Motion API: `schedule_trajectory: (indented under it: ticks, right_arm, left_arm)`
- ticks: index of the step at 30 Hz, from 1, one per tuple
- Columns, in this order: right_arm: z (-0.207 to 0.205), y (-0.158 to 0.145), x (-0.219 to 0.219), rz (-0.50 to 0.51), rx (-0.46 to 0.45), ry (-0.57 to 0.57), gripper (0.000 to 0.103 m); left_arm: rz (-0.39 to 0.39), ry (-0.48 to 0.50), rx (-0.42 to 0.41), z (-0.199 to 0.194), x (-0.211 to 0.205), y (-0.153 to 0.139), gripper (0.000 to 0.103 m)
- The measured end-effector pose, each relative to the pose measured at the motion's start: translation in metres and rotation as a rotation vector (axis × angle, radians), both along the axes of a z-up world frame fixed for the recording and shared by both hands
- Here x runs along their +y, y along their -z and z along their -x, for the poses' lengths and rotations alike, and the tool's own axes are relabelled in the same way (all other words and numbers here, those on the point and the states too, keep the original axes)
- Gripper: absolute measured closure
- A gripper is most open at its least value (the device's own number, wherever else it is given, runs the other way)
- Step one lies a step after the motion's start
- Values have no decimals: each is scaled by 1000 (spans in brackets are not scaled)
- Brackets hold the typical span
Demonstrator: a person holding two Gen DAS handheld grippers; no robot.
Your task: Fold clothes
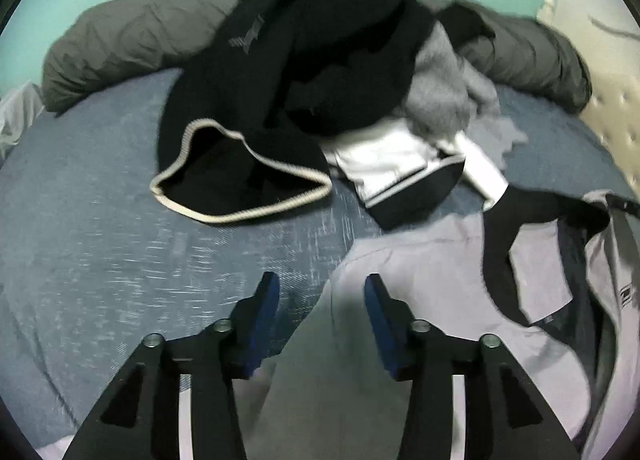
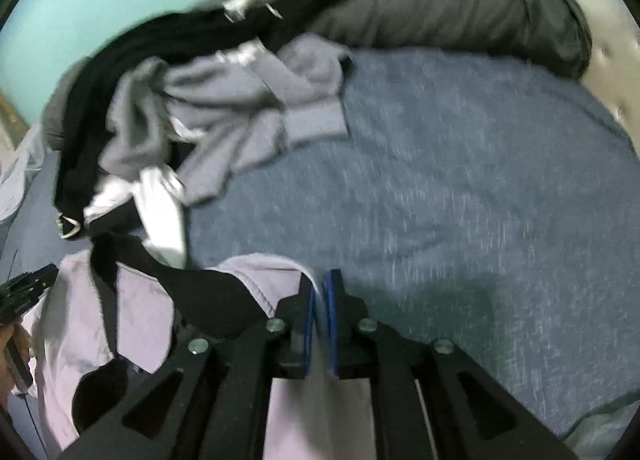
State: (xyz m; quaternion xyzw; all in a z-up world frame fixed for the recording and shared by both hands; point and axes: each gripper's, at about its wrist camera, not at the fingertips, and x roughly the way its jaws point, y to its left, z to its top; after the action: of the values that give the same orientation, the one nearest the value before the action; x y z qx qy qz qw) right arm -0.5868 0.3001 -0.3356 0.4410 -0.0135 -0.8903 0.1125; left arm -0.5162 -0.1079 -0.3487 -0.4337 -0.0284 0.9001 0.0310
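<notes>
Right gripper (image 2: 320, 296) clamping lilac garment (image 2: 136, 312) edge at lower centre, likely anchoring it for folding. Left gripper (image 1: 322, 288) hovering, jaws apart, over garment's lower-frame portion; unfolded pile (image 1: 320, 60) waiting upper centre.

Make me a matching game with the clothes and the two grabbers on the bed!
Things:
1. black top with cream hem
2. pale lilac garment
3. left gripper
4. right gripper

States:
A. jaws open, pads apart
B. pinching lilac cloth
C. lying on the clothes pile
D. spread out nearest the grippers

Pairs: 1-C, 2-D, 3-A, 4-B
</notes>
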Motion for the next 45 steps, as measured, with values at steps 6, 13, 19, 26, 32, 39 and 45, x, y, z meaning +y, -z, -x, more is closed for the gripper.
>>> schedule_trajectory:
  ticks: [6,13,19,26,32,39,45]
  right_arm:
    - [-17,-16,14,18,37,14,48]
    - [-60,-38,25,140,108,-32,48]
    - [-89,11,-37,0,-44,-203,48]
    - [-93,69,-53,-99,-168,-103,48]
    - [-103,82,-57,-177,-170,-114,84]
    - [-128,45,-51,-60,-45,-169,96]
    - [-149,-2,-55,139,54,-336,96]
  left_arm:
    - [-13,15,50,-42,-1,-23,49]
    - [-29,52,66,-121,10,-26,49]
    - [-80,39,42,-176,15,-3,49]
    - [-151,12,28,-225,11,12,49]
    - [-176,2,33,-249,4,20,48]
    - [-220,-2,45,-268,-6,21,48]
    - [-233,-8,46,-273,-11,23,48]
